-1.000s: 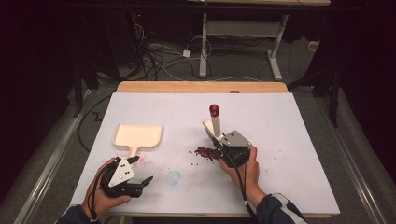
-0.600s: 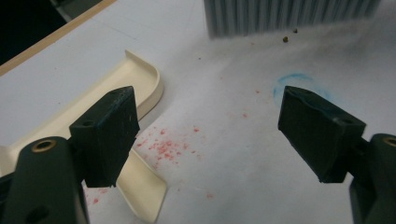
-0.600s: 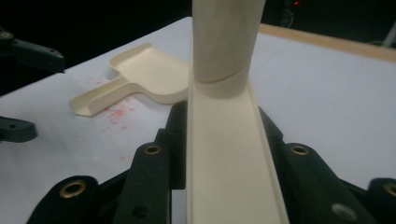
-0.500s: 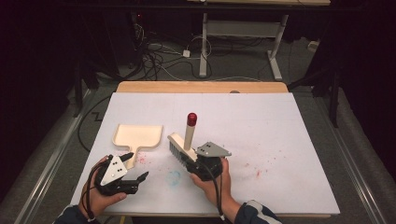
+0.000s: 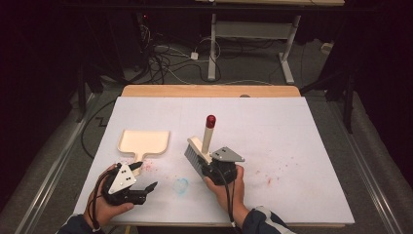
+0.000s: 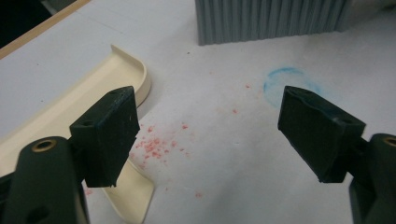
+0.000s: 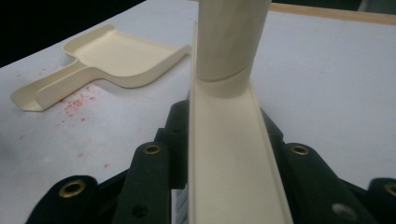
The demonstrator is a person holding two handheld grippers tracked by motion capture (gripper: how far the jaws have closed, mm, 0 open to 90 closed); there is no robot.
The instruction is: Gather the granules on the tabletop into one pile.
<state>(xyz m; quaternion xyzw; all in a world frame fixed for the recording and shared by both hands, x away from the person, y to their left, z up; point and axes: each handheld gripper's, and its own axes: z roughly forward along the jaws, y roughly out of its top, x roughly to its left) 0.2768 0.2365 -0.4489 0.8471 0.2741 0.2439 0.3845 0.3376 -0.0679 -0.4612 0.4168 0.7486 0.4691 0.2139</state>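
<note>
Two tongs are seen: right tongs [image 5: 207,163] clenched on the brush [image 5: 198,152], left tongs [image 5: 148,187] released beside the dustpan [image 5: 144,142]; gripping its handle is judged next.

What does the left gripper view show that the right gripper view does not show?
Left gripper view: the left hand-held gripper with its jaws open and nothing between them, a blue ring mark on the white table, and the grey bristles of the brush.

Right gripper view: the right hand-held gripper shut on the brush, whose cream back and round handle rise between the jaws, and the whole dustpan tray.

Both views: the cream dustpan and the red crumbs scattered beside its handle.
</note>
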